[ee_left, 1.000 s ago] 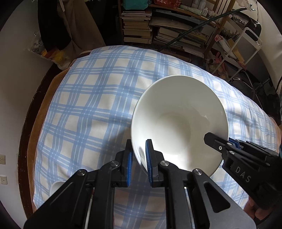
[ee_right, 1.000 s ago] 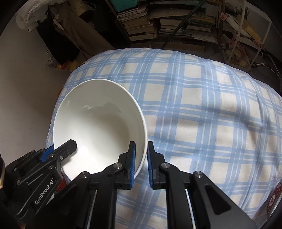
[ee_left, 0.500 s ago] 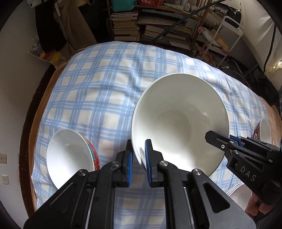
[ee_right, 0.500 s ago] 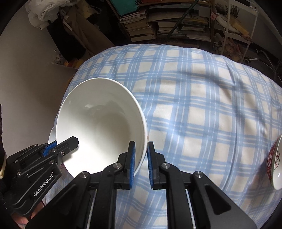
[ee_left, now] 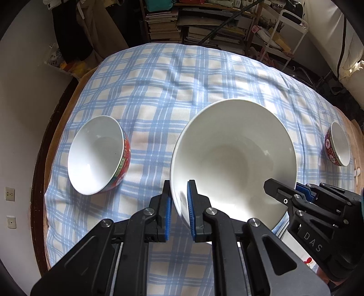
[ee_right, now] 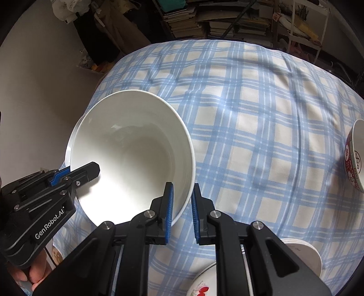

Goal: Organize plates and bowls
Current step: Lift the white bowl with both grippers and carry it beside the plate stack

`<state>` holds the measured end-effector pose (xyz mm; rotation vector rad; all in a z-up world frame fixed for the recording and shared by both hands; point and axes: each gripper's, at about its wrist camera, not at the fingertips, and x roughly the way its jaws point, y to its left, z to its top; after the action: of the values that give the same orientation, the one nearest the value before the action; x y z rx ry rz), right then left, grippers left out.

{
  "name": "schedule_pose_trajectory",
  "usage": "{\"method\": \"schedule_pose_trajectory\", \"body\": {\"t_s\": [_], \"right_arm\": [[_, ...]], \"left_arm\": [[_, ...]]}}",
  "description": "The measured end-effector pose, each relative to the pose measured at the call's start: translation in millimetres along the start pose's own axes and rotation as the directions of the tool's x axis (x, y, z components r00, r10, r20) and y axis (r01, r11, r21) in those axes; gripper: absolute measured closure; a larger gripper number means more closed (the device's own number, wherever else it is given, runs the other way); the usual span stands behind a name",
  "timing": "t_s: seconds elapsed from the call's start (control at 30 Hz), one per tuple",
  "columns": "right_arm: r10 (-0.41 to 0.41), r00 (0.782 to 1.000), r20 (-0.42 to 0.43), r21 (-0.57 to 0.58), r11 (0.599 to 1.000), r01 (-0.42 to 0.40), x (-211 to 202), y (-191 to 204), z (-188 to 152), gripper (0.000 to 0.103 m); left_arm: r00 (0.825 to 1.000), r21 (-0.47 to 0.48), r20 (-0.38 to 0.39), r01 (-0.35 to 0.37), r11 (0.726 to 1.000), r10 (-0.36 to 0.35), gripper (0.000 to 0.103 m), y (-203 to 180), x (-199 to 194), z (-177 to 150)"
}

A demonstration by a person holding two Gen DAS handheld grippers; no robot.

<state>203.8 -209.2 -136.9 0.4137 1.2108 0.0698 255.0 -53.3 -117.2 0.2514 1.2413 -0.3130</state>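
Note:
A large white bowl is held in the air over the blue checked tablecloth by both grippers. My left gripper is shut on its near left rim. My right gripper is shut on the bowl's near right rim; it shows in the left wrist view at the bowl's right edge. A red patterned bowl stands on the cloth to the left. A second red bowl stands at the far right and shows in the right wrist view.
A stack of white dishes and a flower-patterned bowl sit at the near edge below my right gripper. Bookshelves and a white cart stand beyond the table. A wall is on the left.
Both grippers have lifted the white bowl higher and drawn back. The two red bowls and the near dishes have come into view.

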Motion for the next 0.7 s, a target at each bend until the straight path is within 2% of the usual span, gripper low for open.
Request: {"method": "schedule_pose_trajectory", "body": {"t_s": [0.37,0.5,0.7], "right_arm": [[-0.013,0.999,-0.039,-0.025,1.000,0.012,0.3,7.7,-22.4,0.086],[-0.023,0.997,-0.074,-0.035,0.999,0.020,17.5,6.4,-27.2,0.086],[-0.008,0.996,-0.090,-0.034,0.999,0.005,25.1,2.5,-30.8,0.086]], "left_arm": [[0.997,-0.026,-0.070,0.017,1.000,-0.019,0.090,7.4,11.9,-38.7],[0.995,-0.037,-0.096,0.035,0.999,-0.038,0.090,9.7,22.2,-45.7],[0.996,-0.012,-0.079,0.028,1.000,-0.029,0.089,6.8,25.1,-49.1]]}}
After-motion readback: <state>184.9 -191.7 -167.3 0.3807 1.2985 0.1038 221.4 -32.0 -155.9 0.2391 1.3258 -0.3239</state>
